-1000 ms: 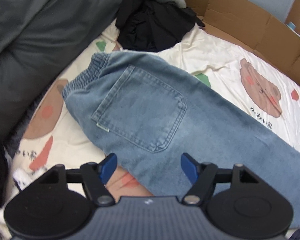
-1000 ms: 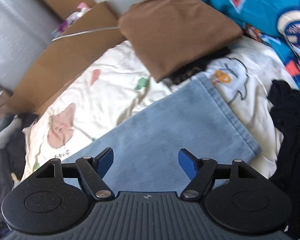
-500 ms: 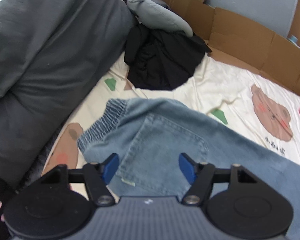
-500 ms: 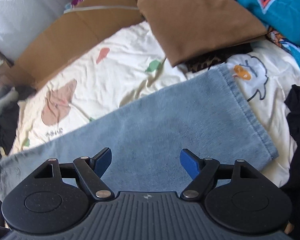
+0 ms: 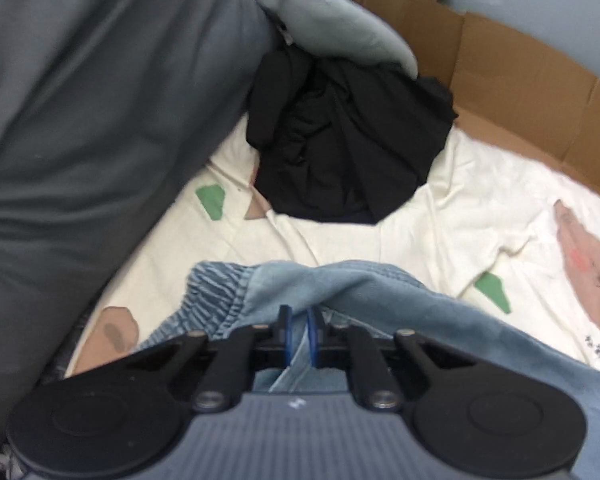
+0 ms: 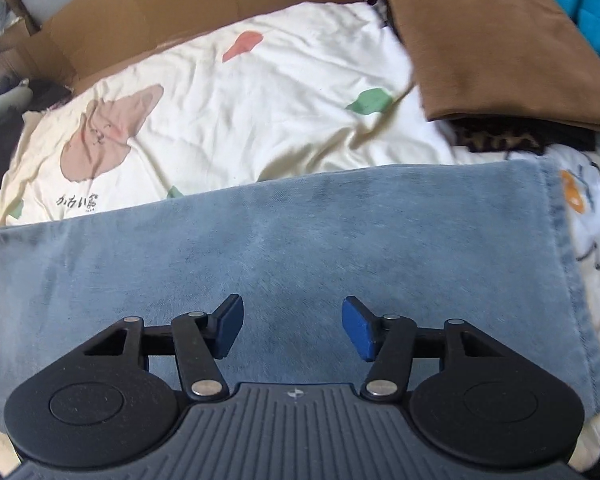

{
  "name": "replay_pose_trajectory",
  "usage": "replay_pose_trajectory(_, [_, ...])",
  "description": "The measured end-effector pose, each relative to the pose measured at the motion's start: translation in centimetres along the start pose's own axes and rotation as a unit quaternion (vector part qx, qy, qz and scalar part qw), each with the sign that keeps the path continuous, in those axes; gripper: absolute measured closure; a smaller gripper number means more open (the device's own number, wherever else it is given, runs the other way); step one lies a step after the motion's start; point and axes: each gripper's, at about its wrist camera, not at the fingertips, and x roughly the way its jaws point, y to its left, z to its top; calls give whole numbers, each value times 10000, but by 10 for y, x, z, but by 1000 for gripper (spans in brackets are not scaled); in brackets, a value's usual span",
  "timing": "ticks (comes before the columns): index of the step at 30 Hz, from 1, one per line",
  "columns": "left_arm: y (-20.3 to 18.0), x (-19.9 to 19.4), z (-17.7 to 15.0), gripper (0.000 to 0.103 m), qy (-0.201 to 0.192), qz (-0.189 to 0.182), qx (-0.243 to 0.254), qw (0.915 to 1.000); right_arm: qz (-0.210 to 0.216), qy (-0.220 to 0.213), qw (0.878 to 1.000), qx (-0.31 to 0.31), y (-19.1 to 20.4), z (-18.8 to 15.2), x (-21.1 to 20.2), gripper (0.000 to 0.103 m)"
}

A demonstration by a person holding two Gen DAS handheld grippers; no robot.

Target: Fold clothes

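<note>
Two grippers are at work on one pair of light blue denim jeans [image 5: 380, 300], which lies spread across the cream bedsheet printed with bears and green shapes [image 5: 460, 208]. Your left gripper [image 5: 299, 330] has its blue-padded fingers pinched nearly together on a fold of the denim just right of the gathered elastic waistband [image 5: 216, 292], and the cloth bunches up into a ridge there, raised off the sheet. Your right gripper [image 6: 292, 328] has its jaws spread wide above the flat trouser leg [image 6: 300, 232], gripping nothing; whether the blue pads [image 6: 356, 326] touch the denim you cannot tell from this view. The stitched hem of that leg [image 6: 560, 248] runs down the right side of the right wrist view, beside a white garment with an orange cartoon print [image 6: 584, 208]. Far beyond your left gripper sits a crumpled black garment [image 5: 348, 136] with a pale grey-green cushion [image 5: 332, 28] behind it, and a large dark grey duvet [image 5: 100, 100] fills the left. A brown cardboard wall [image 6: 172, 4] edges the far side of the bed. At the far right of the right wrist view a folded brown cloth [image 6: 500, 48] rests on top of a dark leopard-patterned piece [image 6: 500, 140].
</note>
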Motion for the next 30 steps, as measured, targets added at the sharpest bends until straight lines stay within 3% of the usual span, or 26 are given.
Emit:
replay_pose_trajectory(8, [-18,46,15,97,212,75,129,9997,397,-60,9990,-191,31,22,32,42])
replay_pose_trajectory(19, [-32,99,20,103,542,179,458,9973,180,53,9996,-213,54,57,75,42])
replay_pose_trajectory(25, [-41,101,27,103,739,380,670,9943,303,182,9989,312,43,70,67,41])
replay_pose_trajectory(28, [-54,90,29,103,796,695,919,9901,365,246,9974,574,38,76,63,52])
replay_pose_trajectory(30, [-62,67,29,99,506,720,1000,9911,397,235,9968,657,33,78,55,54])
